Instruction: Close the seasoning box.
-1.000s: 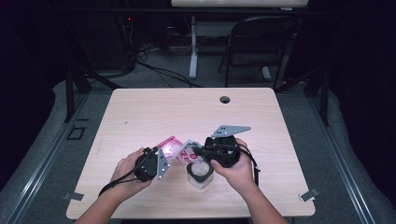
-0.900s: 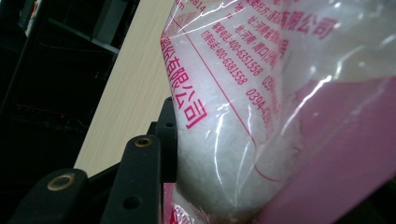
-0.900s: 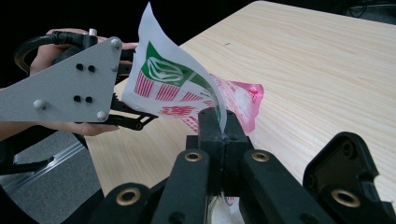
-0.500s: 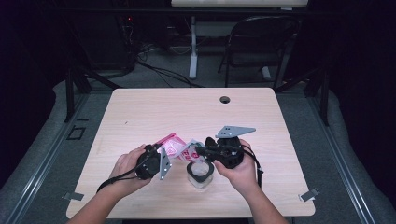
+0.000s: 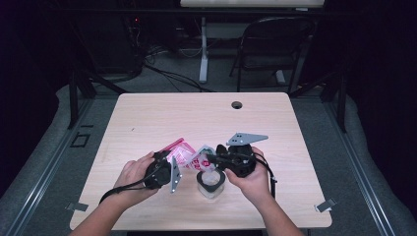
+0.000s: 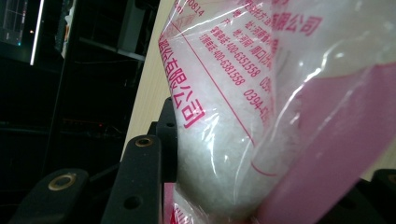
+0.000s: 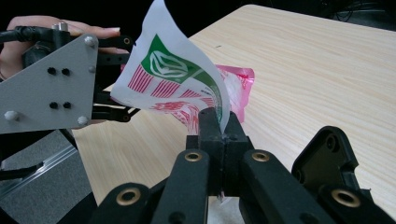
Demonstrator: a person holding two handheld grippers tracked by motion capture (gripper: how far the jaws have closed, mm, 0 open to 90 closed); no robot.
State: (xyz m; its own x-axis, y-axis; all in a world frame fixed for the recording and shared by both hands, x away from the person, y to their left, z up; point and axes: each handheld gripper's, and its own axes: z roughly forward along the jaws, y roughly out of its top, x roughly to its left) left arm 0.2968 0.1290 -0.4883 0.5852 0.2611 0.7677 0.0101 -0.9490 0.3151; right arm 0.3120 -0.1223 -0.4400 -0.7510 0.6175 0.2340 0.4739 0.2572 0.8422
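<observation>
Near the front edge of the tabletop (image 5: 147, 123), the two tools meet over a bag (image 5: 189, 156) of white grains printed in pink and red. The left tool (image 5: 169, 162) comes in from the left with its jaws part-way apart around the full body of the bag; in the left gripper view the bag (image 6: 261, 116) bulges right against the inner face of the dark jaw at the lower left, so the tool has a wide hold on it. The right tool (image 5: 210, 158) comes in from the right with its jaws fully together, pinching a thin corner of the bag; in the right gripper view that corner (image 7: 177, 79), white with green and red print, stands up from the closed tips (image 7: 219, 126). Between the hands, just below the bag, a small clear cup (image 5: 210, 183) with a dark rim sits on the tabletop.
</observation>
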